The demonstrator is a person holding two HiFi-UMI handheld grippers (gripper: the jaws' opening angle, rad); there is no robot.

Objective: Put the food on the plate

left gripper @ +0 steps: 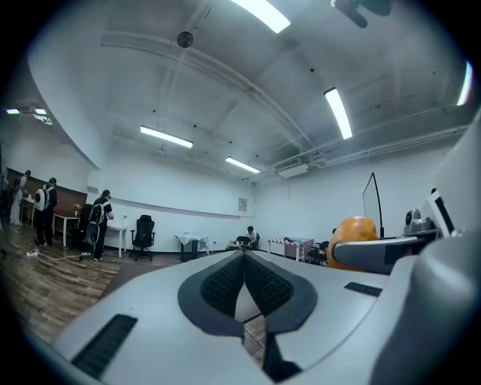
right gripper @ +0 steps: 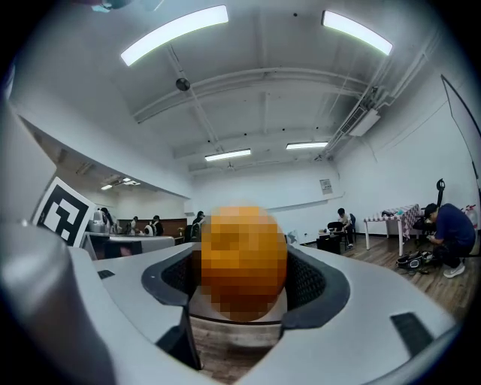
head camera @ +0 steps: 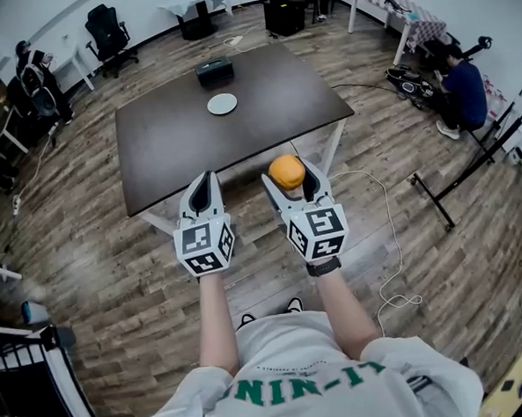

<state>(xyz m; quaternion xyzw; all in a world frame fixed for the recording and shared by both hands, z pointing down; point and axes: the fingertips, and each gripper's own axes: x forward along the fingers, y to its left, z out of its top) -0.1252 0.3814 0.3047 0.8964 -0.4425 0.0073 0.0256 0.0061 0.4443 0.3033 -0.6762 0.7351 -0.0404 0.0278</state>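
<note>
An orange round food (head camera: 287,171) sits between the jaws of my right gripper (head camera: 289,176), which is shut on it. In the right gripper view the orange food (right gripper: 244,259) fills the gap between the dark pads (right gripper: 312,282). My left gripper (head camera: 208,177) is held beside it, shut with nothing in it; its pads (left gripper: 263,282) meet at the tip. In the left gripper view the orange food (left gripper: 353,237) shows at the right. A small white plate (head camera: 222,103) lies on the dark table (head camera: 169,147), toward its far side. Both grippers hover over the floor just short of the table's near edge.
A black box (head camera: 215,71) stands on the table behind the plate. A white cable (head camera: 388,231) trails over the wooden floor at the right. A person (head camera: 461,94) crouches at the far right, and office chairs (head camera: 107,35) and other tables line the back wall.
</note>
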